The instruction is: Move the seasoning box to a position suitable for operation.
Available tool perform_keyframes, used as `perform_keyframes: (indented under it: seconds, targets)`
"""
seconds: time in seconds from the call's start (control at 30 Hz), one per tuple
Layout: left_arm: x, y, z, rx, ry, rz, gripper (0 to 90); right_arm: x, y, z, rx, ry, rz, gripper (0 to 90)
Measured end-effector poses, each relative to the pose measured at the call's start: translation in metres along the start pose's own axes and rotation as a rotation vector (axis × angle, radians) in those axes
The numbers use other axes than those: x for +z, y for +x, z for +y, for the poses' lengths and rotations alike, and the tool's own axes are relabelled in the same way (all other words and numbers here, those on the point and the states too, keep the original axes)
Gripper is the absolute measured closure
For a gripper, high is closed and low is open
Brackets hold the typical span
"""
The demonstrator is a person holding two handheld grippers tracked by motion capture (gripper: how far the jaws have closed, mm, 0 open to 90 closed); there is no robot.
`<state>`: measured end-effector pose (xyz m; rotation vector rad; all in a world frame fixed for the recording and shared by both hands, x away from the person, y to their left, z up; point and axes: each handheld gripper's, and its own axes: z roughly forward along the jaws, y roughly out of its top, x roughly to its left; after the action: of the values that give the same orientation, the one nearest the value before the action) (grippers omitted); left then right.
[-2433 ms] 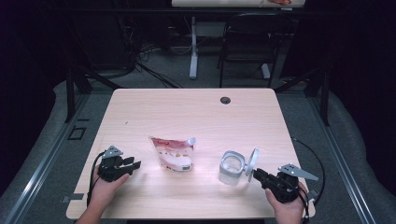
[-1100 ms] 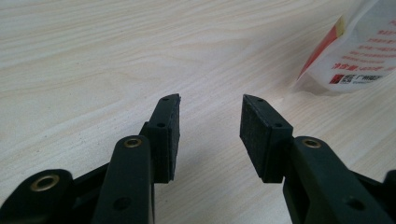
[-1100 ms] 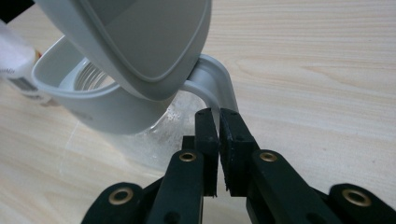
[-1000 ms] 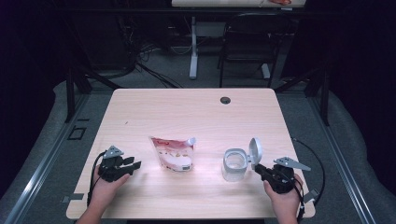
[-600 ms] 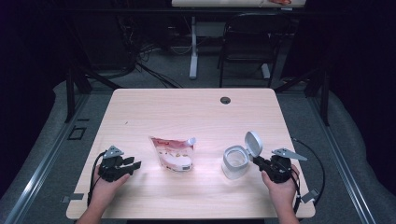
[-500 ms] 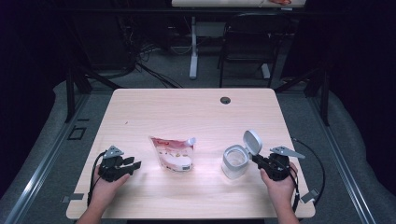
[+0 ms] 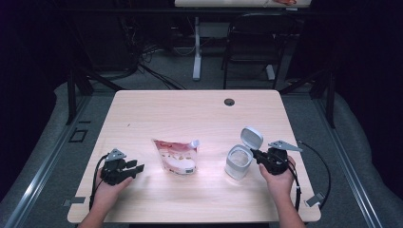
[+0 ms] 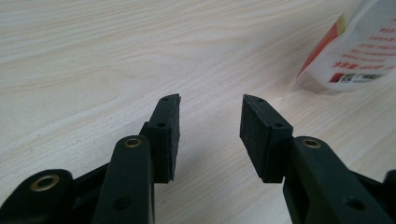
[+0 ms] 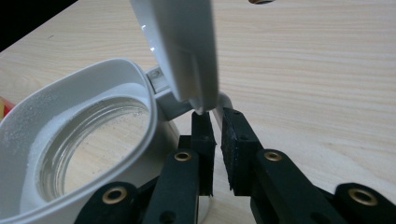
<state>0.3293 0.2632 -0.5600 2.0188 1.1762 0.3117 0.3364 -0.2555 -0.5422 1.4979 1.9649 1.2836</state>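
Clear glass with a white plastic collar, the jar (image 7: 237,162) now stands further in on the pale woodgrain table (image 7: 190,114) than a couple of seconds ago, its hinged lid (image 7: 251,138) swung more upright. Right gripper (image 7: 260,157) has moved in with it, jaws pinched nearly together on the lid's tab. Left gripper (image 7: 138,168) hasn't budged, jaws apart on the table, near the glossy red-and-white pouch (image 7: 175,155).
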Motion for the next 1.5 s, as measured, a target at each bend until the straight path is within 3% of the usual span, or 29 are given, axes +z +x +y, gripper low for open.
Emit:
perform_keyframes:
  seconds: [0.27,0.37,0.5,0.6,0.7,0.9,0.97,1.03,1.13,1.2,1.27,1.4,1.5]
  targets:
    - [-0.002,0.0,0.0,0.0,-0.009,-0.008,58.4,-0.007,-0.002,0.002,-0.011,-0.011,-0.007,78.7]
    - [-0.003,0.0,0.0,0.007,-0.009,-0.01,59.3,-0.015,-0.003,0.0,-0.001,-0.004,-0.033,74.6]
    - [-0.005,-0.001,0.0,0.018,-0.011,-0.006,61.5,-0.025,-0.002,-0.002,-0.028,0.024,-0.078,68.9]
    - [-0.006,0.0,0.001,0.018,-0.009,-0.024,62.4,-0.033,-0.001,-0.002,-0.062,0.028,-0.085,64.7]
    - [-0.009,-0.001,0.002,0.013,-0.018,-0.056,63.2,-0.04,-0.001,-0.001,-0.06,0.021,-0.091,63.1]
    - [-0.013,-0.002,0.004,0.005,-0.027,-0.053,63.3,-0.052,0.005,-0.001,-0.129,0.026,-0.203,62.6]
    - [-0.016,-0.001,0.006,-0.004,-0.028,-0.057,63.2,-0.056,0.008,-0.001,-0.115,0.013,-0.223,61.4]
    - [-0.019,-0.002,0.008,0.006,-0.022,-0.057,62.8,-0.063,0.01,-0.001,-0.094,-0.004,-0.22,60.1]
    - [-0.024,-0.005,0.014,0.018,-0.019,-0.081,63.4,-0.074,0.014,0.001,-0.103,-0.033,-0.203,55.9]
    - [-0.027,-0.008,0.019,0.035,-0.006,-0.105,63.1,-0.08,0.019,0.002,-0.111,-0.059,-0.174,54.1]
    - [-0.032,-0.014,0.025,0.069,-0.01,-0.091,62.2,-0.085,0.025,0.006,-0.12,-0.052,-0.142,54.2]
    - [-0.042,-0.023,0.038,0.103,-0.024,-0.1,61.7,-0.092,0.041,0.016,-0.212,-0.016,-0.121,54.1]
    - [-0.048,-0.026,0.051,0.097,-0.03,-0.115,63.2,-0.094,0.053,0.026,-0.266,0.007,-0.108,53.1]
